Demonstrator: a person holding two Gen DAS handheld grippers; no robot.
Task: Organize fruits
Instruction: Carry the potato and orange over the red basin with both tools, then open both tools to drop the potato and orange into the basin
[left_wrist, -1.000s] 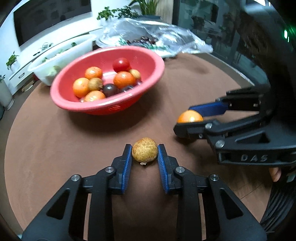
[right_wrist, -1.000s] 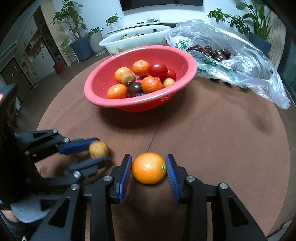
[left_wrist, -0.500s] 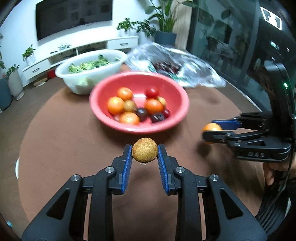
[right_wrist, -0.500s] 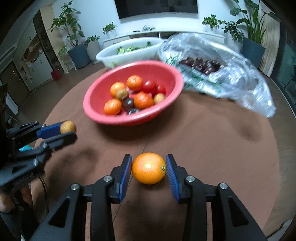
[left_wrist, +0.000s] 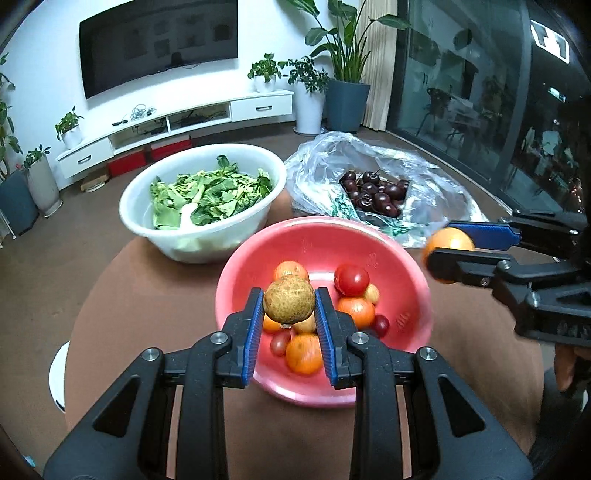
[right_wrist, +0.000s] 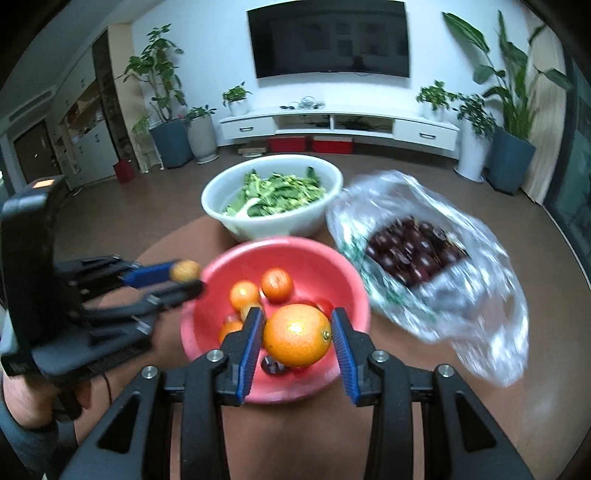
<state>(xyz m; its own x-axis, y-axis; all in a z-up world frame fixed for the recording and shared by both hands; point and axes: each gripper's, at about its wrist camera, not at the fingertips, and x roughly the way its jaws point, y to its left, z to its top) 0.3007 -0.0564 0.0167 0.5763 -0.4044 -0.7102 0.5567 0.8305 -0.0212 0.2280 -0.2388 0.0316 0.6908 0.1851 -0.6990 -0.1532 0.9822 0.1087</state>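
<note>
- Two grippers hang above the red bowl (left_wrist: 391, 251), each pinching one fruit.
- Left gripper (left_wrist: 289, 314) clamps a brown speckled fruit (left_wrist: 289, 300) between its blue pads.
- Right gripper (right_wrist: 297, 341) squeezes an orange (right_wrist: 297, 335).
- Red bowl holds oranges and tomatoes on the brown table (left_wrist: 147, 306), beside a white bowl of greens (left_wrist: 203, 199) and bagged cherries (left_wrist: 376, 192).

We are in a home living room: a wall-mounted television (right_wrist: 328, 38) above a long white media console (right_wrist: 340, 125), potted plants (right_wrist: 513, 110) along the far wall, and a round brown worktop (left_wrist: 155, 295) nearby.
</note>
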